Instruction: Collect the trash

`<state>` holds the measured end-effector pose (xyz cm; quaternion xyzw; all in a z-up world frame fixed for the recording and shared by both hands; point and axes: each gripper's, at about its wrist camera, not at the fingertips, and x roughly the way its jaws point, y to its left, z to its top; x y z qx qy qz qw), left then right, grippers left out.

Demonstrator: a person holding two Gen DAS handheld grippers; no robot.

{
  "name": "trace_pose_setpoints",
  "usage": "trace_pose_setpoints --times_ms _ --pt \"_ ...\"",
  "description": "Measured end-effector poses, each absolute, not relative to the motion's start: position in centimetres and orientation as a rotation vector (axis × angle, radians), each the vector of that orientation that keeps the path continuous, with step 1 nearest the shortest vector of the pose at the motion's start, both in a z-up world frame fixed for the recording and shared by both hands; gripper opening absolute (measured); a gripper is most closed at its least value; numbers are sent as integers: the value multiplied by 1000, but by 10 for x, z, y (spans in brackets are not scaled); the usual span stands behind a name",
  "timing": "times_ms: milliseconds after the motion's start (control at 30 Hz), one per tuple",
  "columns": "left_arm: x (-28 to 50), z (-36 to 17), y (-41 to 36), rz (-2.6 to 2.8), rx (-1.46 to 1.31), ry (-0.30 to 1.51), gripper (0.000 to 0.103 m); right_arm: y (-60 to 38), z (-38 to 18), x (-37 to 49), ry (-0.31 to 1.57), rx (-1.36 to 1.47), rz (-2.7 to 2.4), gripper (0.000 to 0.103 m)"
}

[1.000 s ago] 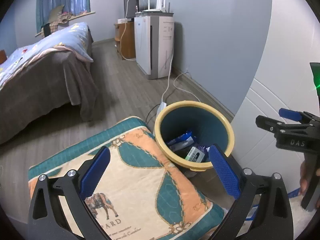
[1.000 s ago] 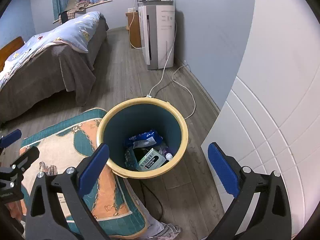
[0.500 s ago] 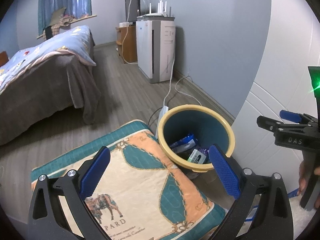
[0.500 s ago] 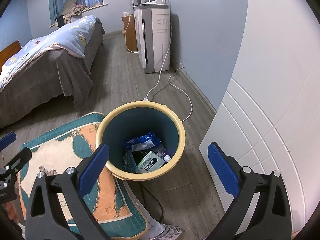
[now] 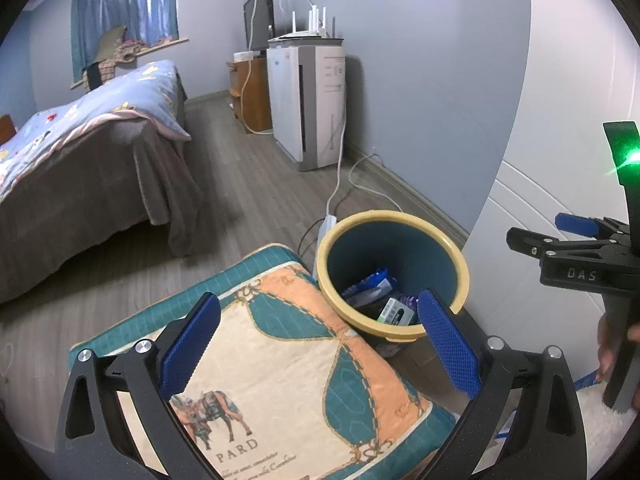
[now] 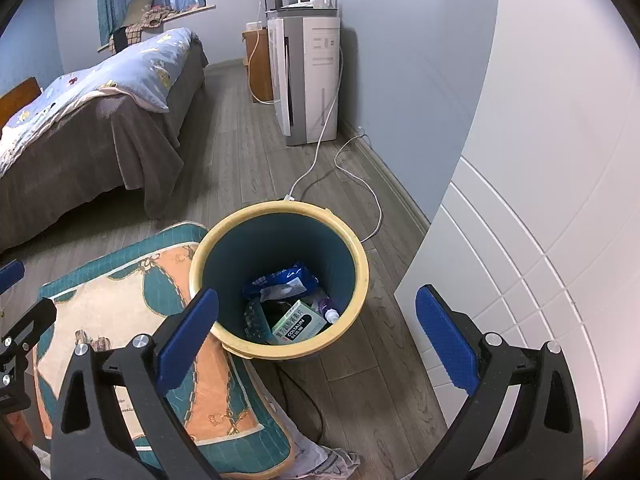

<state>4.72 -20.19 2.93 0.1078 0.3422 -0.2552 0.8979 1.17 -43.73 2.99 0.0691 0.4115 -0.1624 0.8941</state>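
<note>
The left claw (image 5: 318,344) is hanging spread wide and grasping nothing, over a teal-and-peach patterned cushion printed with a horse (image 5: 276,364) that is lying on the grey wood-plank floor (image 5: 248,184). Just right of the cushion and touching its edge, a round teal plastic bin with a yellow rim (image 5: 448,252) is standing upright on the floor. Only the left wrist view is showing the horse print, and, right of the bin at the frame edge, the body of the other tool with fingers (image 5: 608,350) of a hand wrapped round its handle.

The right claw (image 6: 316,330) is also released, its blue pads spread apart and empty, hovering above the bin's near rim. This view is looking straight down into the bin, where the collected trash is sitting at the bottom: a blue crinkled plastic packet (image 6: 286,280), a green-and-white cardboard box (image 6: 300,323), a small purple bottle with a white cap (image 6: 326,309) and a dark ribbed item (image 6: 256,320). Behind the bin, a white cable (image 6: 340,160) is trailing across the floor.
</note>
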Motion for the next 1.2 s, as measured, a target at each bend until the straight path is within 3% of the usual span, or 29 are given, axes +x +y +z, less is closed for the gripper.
trace_pose_setpoints --times_ms 1200 --pt "47 30 -208 -517 261 726 98 -433 23 11 877 153 -347 97"
